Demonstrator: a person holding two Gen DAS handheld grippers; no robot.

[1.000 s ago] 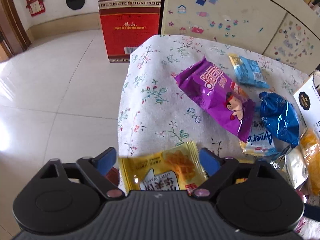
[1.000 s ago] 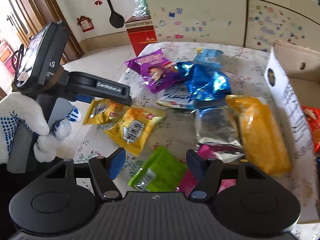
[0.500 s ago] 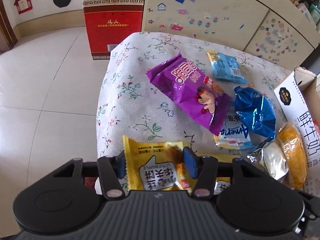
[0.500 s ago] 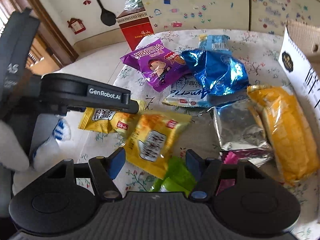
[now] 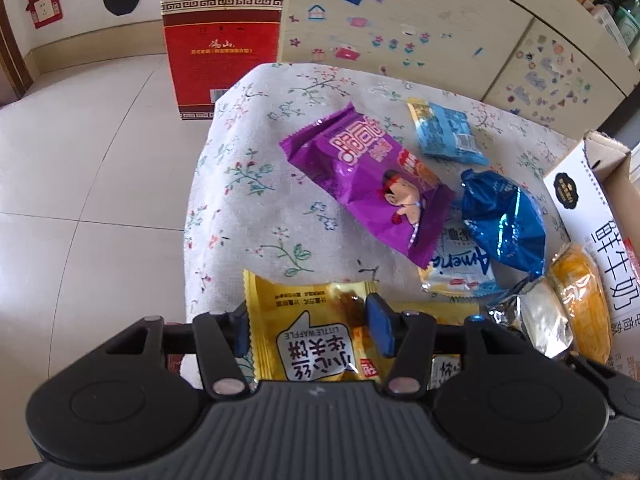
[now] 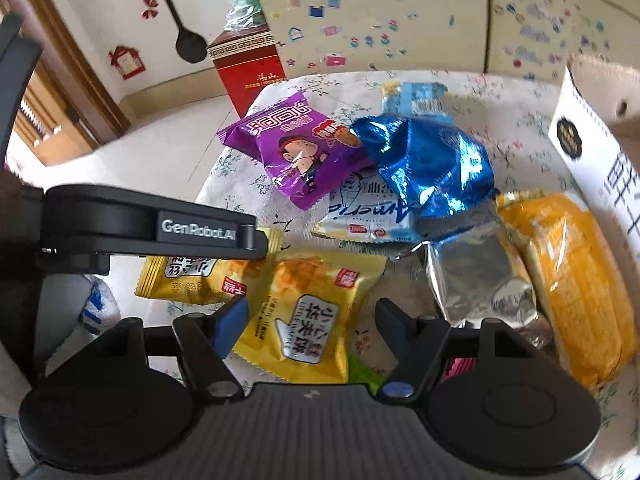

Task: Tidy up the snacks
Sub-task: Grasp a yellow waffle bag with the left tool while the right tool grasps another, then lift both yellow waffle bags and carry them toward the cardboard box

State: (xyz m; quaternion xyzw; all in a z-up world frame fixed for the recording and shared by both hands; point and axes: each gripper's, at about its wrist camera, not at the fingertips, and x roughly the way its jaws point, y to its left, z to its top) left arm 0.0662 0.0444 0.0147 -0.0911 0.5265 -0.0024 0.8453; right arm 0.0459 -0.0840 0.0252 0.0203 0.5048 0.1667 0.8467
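Observation:
Snack packets lie on a table with a floral cloth (image 5: 248, 184). My left gripper (image 5: 308, 328) is shut on a yellow waffle packet (image 5: 316, 356), its blue pads pressing both side edges near the table's front left. In the right wrist view the left gripper (image 6: 258, 240) reaches in from the left over that packet (image 6: 188, 280). My right gripper (image 6: 308, 320) hangs open just above a second yellow waffle packet (image 6: 320, 280). Its right finger stands apart from the wrapper.
Further back lie a purple packet (image 5: 368, 184), a blue foil bag (image 5: 504, 220), a light blue packet (image 5: 444, 132) and a white packet (image 5: 460, 268). A silver packet (image 6: 476, 276) and an orange one (image 6: 572, 280) lie beside an open cardboard box (image 6: 592, 152). A red box (image 5: 220, 52) stands on the floor.
My left gripper's jaws have narrowed from wide open onto the yellow waffle packet. The right gripper has shifted forward and down, from over the green packet to over the second yellow packet.

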